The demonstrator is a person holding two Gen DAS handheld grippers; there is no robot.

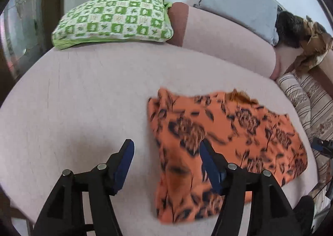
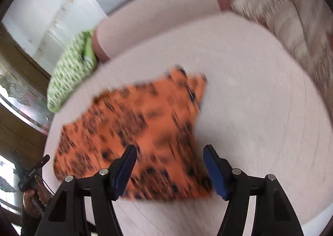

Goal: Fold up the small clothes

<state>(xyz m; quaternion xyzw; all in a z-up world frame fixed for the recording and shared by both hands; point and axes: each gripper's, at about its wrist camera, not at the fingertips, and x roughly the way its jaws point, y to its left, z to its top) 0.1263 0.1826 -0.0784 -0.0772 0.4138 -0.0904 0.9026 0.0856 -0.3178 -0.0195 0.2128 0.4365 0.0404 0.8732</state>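
An orange garment with a dark floral print lies flat on the pale pink mattress of a bed, folded into a rough oblong. In the left wrist view it sits at about four o'clock from the middle of the mattress, with its near edge running under the right finger of the left claw. That claw is spread, its blue pads apart, nothing pinched between them, and it appears to hang above the cloth rather than touch it. In the right wrist view, which is badly smeared, the same garment lies toward seven o'clock, and the right claw is spread as well, the cloth showing through the gap between its pads but not gripped; whether the pads brush the fabric I cannot tell through the blur. A green and white checked pillow rests at eleven o'clock at the head of the mattress, beside a pink bolster, with a grey cushion behind it at one o'clock. A striped cushion lies at the three o'clock edge. At eight o'clock in the right wrist view a hand holds the other tool.
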